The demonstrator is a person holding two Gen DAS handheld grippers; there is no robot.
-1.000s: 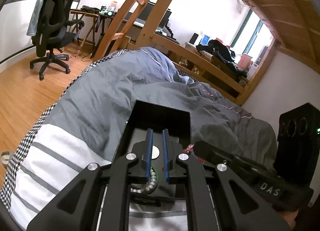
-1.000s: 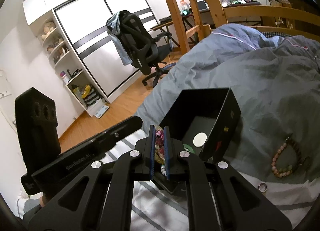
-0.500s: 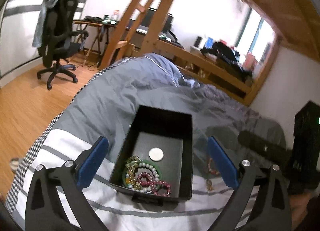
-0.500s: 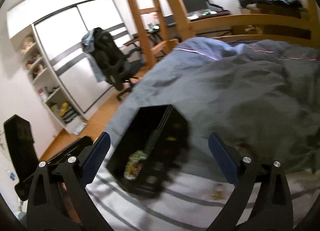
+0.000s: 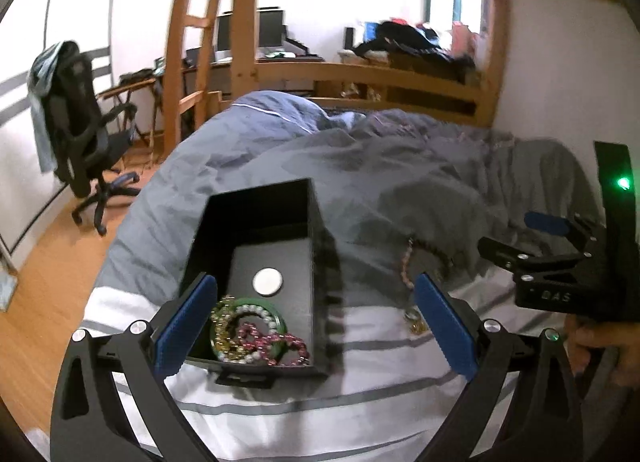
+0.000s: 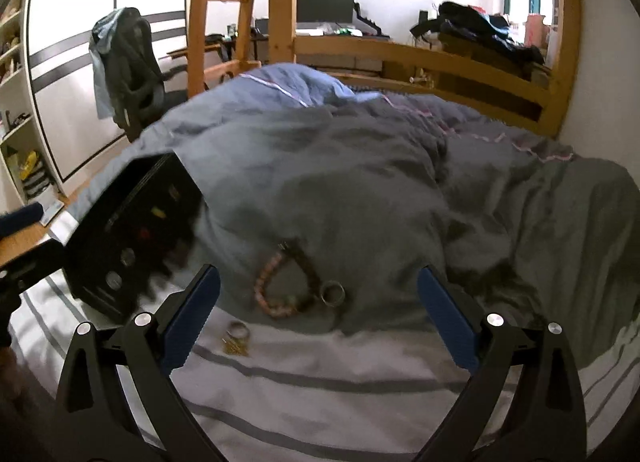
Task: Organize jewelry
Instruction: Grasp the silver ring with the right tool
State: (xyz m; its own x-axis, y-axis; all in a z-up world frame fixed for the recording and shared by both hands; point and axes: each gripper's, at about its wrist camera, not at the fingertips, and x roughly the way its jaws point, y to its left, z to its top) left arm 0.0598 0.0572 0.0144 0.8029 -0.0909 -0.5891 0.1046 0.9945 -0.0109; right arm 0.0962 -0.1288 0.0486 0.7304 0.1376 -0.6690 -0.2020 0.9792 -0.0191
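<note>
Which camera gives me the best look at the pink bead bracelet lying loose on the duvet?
Right wrist: the pink bead bracelet lies whole between the open fingers, slightly blurred. Left wrist shows only a dim strand beside the black box.

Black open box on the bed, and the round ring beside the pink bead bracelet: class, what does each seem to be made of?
Black open box: probably rigid cardboard or plastic, matte; thin flat walls, hardly any shine.
Round ring: likely metal, polished; silvery band with bright glints, though blurred.
</note>
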